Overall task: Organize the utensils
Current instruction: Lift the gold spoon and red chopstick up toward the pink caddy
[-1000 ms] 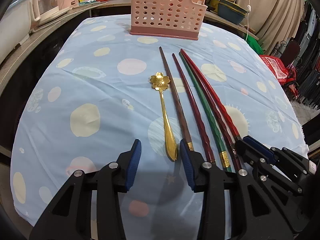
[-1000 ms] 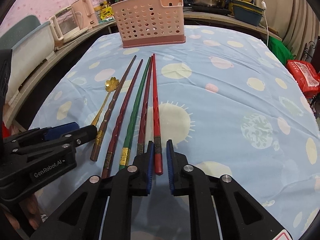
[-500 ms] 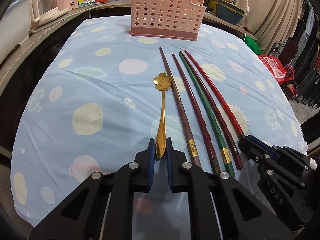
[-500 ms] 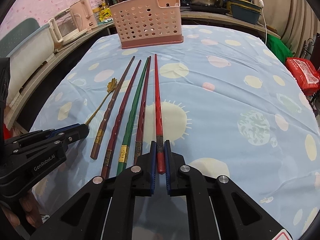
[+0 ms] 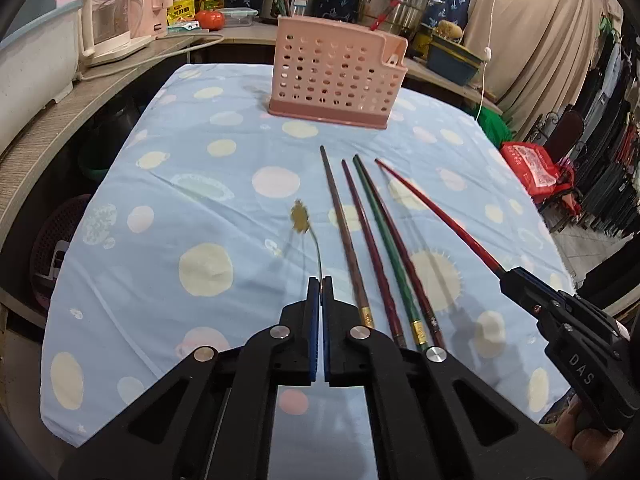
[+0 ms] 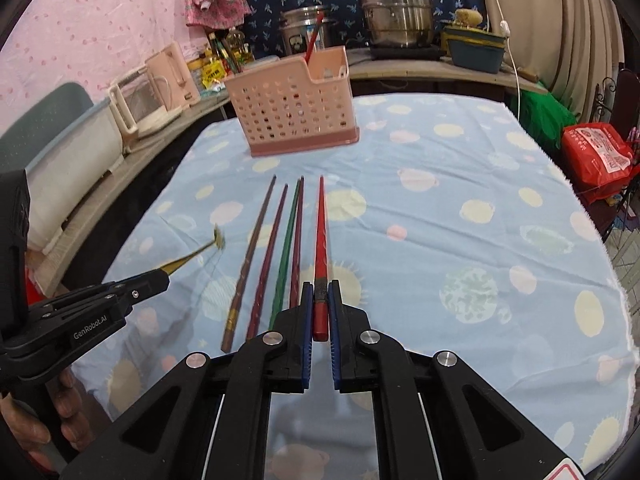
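- Basically, both grippers had a utensil by its near end, and the pink basket (image 5: pixel 338 76) stood straight ahead of both at the far end of the table (image 5: pixel 168 184).
- My left gripper (image 5: pixel 321 280) had its fingers pressed together on the handle of the gold spoon (image 5: pixel 301 219); the spoon was off the cloth, its flower bowl pointing away from me toward the basket.
- My right gripper (image 6: pixel 320 286) was clamped on the butt of the red chopstick (image 6: pixel 320 224); its long axis ran along the fingers, tip toward the basket and raised off the cloth.
- I judged the coming move turned on that alignment: each piece would need tipping upright to go in through the basket's open top. Neither hand looked clearly nearer.
- Four chopsticks (image 5: pixel 372 240) lay on the cloth between the two grippers, side by side, tips toward the basket.
- Hard to read: the spoon was motion-blurred, and its handle looked edge-on and thin in the left wrist view.
- Basket interior was mostly hidden; I could make out something red standing behind or in it, not which.
- The near ends of the lying chopsticks were cut off by my grippers' fingers.
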Demonstrator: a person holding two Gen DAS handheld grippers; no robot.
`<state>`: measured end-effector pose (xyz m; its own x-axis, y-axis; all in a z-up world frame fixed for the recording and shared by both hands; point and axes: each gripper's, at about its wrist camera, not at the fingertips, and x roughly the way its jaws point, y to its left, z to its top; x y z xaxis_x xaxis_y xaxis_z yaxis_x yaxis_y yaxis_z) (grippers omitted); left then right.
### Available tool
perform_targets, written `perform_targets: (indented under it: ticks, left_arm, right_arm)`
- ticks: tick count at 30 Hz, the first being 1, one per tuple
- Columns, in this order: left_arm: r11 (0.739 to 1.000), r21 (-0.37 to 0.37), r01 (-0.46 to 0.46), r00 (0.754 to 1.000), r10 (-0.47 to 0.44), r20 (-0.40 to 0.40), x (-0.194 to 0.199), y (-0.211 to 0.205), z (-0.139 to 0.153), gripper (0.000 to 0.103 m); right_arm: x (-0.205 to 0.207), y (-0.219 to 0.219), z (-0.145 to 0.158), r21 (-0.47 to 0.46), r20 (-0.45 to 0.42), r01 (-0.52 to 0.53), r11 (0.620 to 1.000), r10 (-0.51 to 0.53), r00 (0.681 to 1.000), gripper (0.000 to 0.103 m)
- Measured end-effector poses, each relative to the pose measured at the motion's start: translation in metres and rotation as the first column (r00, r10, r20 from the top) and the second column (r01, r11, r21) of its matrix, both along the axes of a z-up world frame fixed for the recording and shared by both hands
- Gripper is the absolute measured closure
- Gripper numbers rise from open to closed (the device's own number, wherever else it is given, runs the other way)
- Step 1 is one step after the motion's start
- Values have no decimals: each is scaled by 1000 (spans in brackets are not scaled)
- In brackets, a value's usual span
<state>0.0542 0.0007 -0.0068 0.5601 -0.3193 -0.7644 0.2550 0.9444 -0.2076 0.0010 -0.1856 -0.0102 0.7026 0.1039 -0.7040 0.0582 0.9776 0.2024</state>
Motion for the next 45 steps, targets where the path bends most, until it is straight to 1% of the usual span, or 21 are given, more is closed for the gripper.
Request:
perform_targets:
  ticks: [8, 13, 19, 24, 29, 32, 35, 37, 41, 45]
  left_arm:
    - [1000, -25, 3, 999, -1, 51, 1, 5, 29, 103]
    - [999, -35, 2, 996, 1, 89, 9, 8, 52, 103]
    - [999, -37, 1, 989, 5, 149, 24, 10, 81, 103]
    - [999, -48, 18, 982, -9, 187, 40, 8, 107, 103]
    - [997, -58, 48, 972, -33, 232, 66, 3, 140, 103]
    - [997, -52, 53, 963, -37, 267, 85, 0, 161, 103]
    - [995, -76, 71, 959, -47, 281, 107, -3, 181, 103]
    - [994, -85, 75, 955, -47, 294, 121, -5, 194, 103]
    - [993, -91, 81, 944, -47, 326, 151, -12, 219, 103]
    - [992, -95, 78, 935, -40, 351, 180, -19, 232, 103]
  right_arm:
    - [-1, -7, 39, -1, 89, 11, 1000, -11, 996, 96]
    - [4, -15, 65, 2, 147, 22, 1000, -22, 989, 96]
    - [18, -22, 97, -12, 213, 21, 1000, -18, 977, 96]
    - [34, -26, 123, -23, 257, 9, 1000, -3, 967, 96]
    - [57, -24, 152, -46, 301, -10, 999, 23, 953, 96]
    - [72, -23, 174, -52, 341, -24, 998, 41, 939, 96]
    - [90, -18, 197, -67, 381, -34, 997, 57, 923, 96]
    - [104, -16, 214, -84, 415, -30, 996, 63, 908, 96]
    - [139, -17, 246, -76, 469, -20, 997, 54, 882, 96]
    - [177, -18, 266, -55, 501, -8, 998, 34, 865, 96]
